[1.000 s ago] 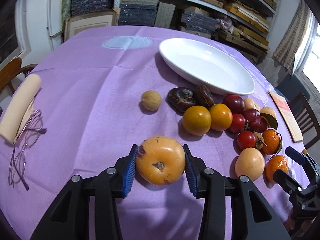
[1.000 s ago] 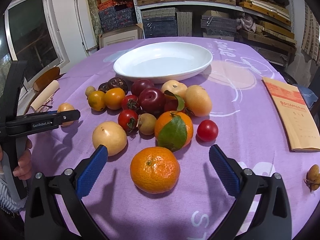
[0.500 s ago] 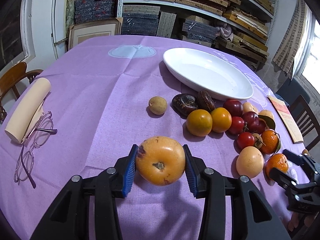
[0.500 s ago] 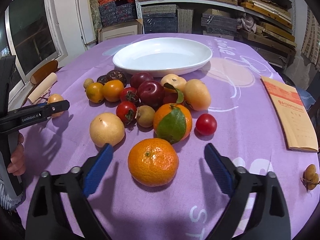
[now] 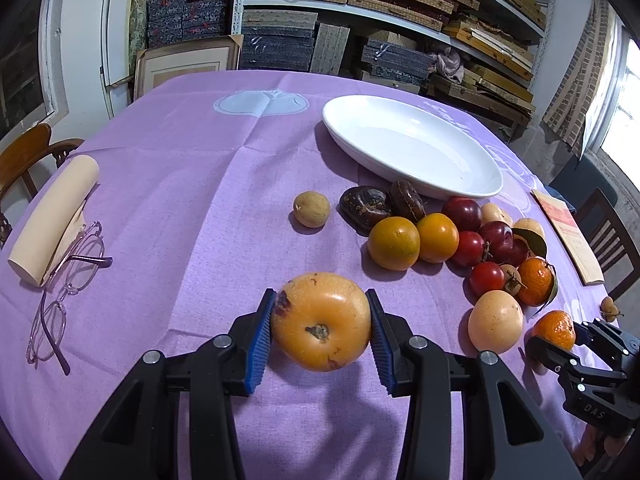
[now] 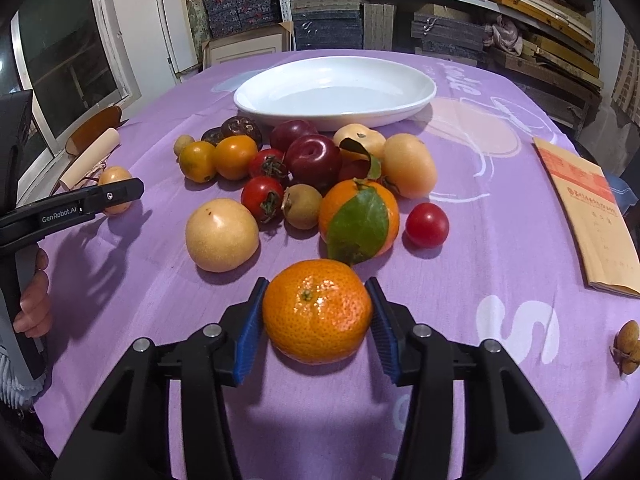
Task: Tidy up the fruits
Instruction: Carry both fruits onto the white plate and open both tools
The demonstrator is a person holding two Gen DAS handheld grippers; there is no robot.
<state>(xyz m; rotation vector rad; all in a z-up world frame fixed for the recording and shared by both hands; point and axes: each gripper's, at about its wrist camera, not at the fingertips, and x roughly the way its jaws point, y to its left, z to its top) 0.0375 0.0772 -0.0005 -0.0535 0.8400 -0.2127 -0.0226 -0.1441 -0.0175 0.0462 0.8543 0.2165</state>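
Note:
My left gripper is shut on a yellow-orange persimmon-like fruit and holds it above the purple cloth. My right gripper is shut on a mandarin that rests on the cloth; its blue pads touch both sides. A pile of several fruits lies beyond it: tomatoes, plums, oranges, a pale pear, a leafy mandarin. The empty white oval dish stands behind the pile and also shows in the left wrist view.
Glasses and a cream roll lie at the table's left. A brown envelope lies at the right, with small longans by the edge. Chairs and loaded shelves surround the table.
My right gripper has closed from wide open onto the mandarin. My left gripper has risen a little with its fruit.

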